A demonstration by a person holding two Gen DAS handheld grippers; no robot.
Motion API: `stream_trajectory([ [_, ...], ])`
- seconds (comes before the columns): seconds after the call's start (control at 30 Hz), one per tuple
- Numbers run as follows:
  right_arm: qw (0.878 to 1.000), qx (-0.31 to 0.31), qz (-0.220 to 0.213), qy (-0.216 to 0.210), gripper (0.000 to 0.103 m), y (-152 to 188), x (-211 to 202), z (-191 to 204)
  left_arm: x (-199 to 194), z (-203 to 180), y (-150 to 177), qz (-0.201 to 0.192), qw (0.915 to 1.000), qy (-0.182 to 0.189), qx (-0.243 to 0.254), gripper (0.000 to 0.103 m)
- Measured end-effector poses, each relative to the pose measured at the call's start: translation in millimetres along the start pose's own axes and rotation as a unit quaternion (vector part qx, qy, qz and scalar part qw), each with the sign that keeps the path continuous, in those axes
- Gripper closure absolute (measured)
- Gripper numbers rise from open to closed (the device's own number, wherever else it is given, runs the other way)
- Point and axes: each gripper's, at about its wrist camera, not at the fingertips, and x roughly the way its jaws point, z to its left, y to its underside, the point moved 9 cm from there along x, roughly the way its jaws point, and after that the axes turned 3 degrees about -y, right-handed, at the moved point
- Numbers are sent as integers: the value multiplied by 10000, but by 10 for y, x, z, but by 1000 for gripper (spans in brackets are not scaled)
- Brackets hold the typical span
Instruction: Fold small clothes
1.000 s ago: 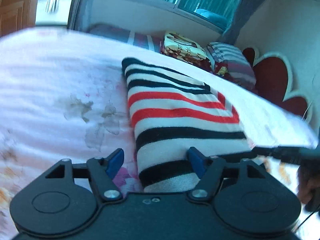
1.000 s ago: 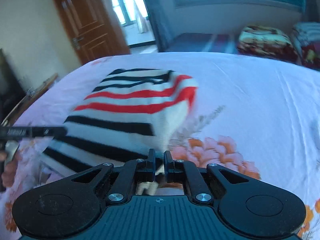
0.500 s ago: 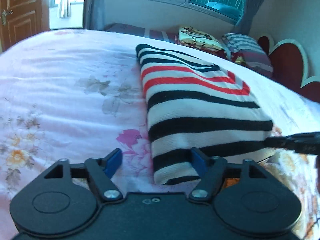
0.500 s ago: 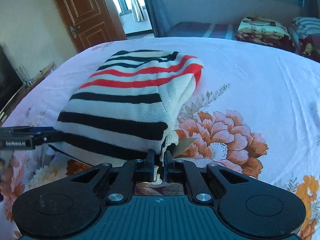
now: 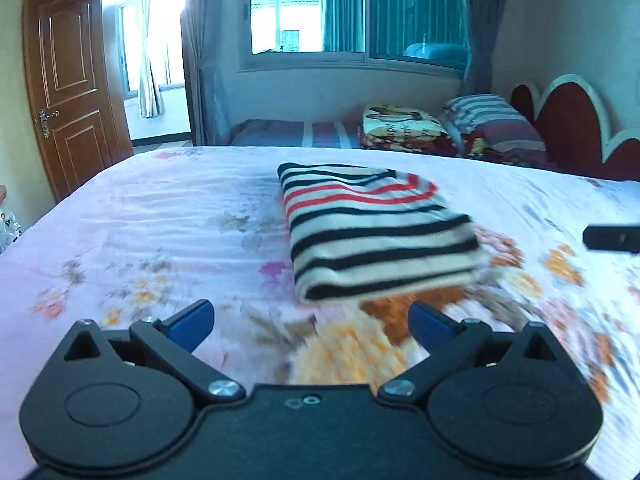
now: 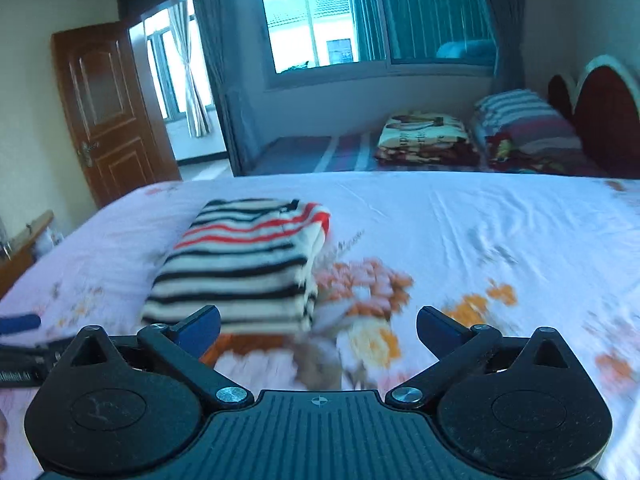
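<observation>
A striped sweater (image 5: pixel 372 232), black, white and red, lies folded into a thick rectangle on the flowered bed sheet (image 5: pixel 160 240). It also shows in the right wrist view (image 6: pixel 248 264). My left gripper (image 5: pixel 310 322) is open and empty, held back from the sweater's near edge. My right gripper (image 6: pixel 318 326) is open and empty, just short of the sweater's near right corner. The right gripper's tip (image 5: pixel 610 238) shows at the right edge of the left wrist view. The left gripper's tip (image 6: pixel 20 324) shows at the left edge of the right wrist view.
Folded blankets and pillows (image 5: pixel 452 128) are stacked at the far side by a red headboard (image 5: pixel 576 128). A brown door (image 5: pixel 68 88) stands open at the left. A window with curtains (image 5: pixel 352 12) fills the back wall. A wooden piece of furniture (image 6: pixel 24 248) sits left of the bed.
My right gripper has opened and let go of the sweater's corner. Both grippers have pulled back and risen, and the folded sweater now lies free on the bed.
</observation>
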Motion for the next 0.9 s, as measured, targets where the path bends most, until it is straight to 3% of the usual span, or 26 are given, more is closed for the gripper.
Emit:
stream_trajectory([
  [0.2, 9996, -275, 13, 47, 0, 347, -718, 414, -801, -13, 112, -247, 9989, 253, -318, 1],
  [0.33, 9992, -323, -212, 48, 0, 455, -1126, 602, -1170, -23, 111, -474, 9977, 281, -390, 1],
  [0.53, 9987, -305, -408, 79, 0, 478, -1491, 727, -1459, -25, 145, -673, 9962, 293, -462, 1],
  [0.9, 9984, -286, -497, -23, 0, 488, -1678, 858, -1740, 58, 158, -870, 9948, 226, -482, 1],
])
